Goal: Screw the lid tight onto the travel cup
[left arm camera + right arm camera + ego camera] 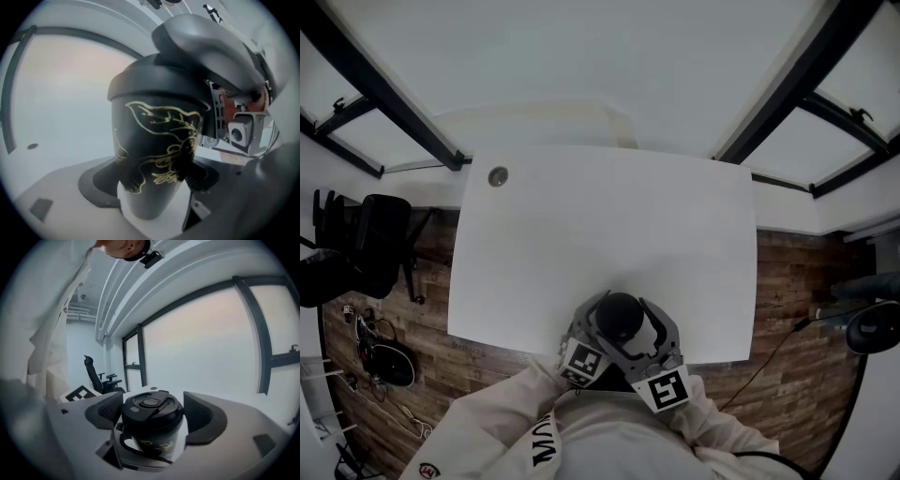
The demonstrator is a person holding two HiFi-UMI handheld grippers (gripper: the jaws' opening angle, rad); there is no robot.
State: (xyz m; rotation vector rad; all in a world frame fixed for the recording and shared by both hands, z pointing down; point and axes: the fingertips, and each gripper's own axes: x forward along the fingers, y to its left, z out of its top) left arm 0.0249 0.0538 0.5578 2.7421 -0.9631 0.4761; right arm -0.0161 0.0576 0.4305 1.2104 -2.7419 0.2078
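A black travel cup [154,140] with a gold bird pattern is held upright over the near edge of the white table [600,216]. My left gripper [157,180] is shut on the cup's lower body, one pad on each side. The black lid [151,408] with its flip tab sits on the cup's rim. My right gripper [152,411] is shut around the lid, with both pads against its sides. In the head view the lid [620,314] shows between the two grippers, close to the person's chest. The cup's base is hidden.
A round cable hole [498,175] is in the table's far left corner. A black office chair [375,244] and cables [380,361] are on the wooden floor at the left. Black window frames run behind the table.
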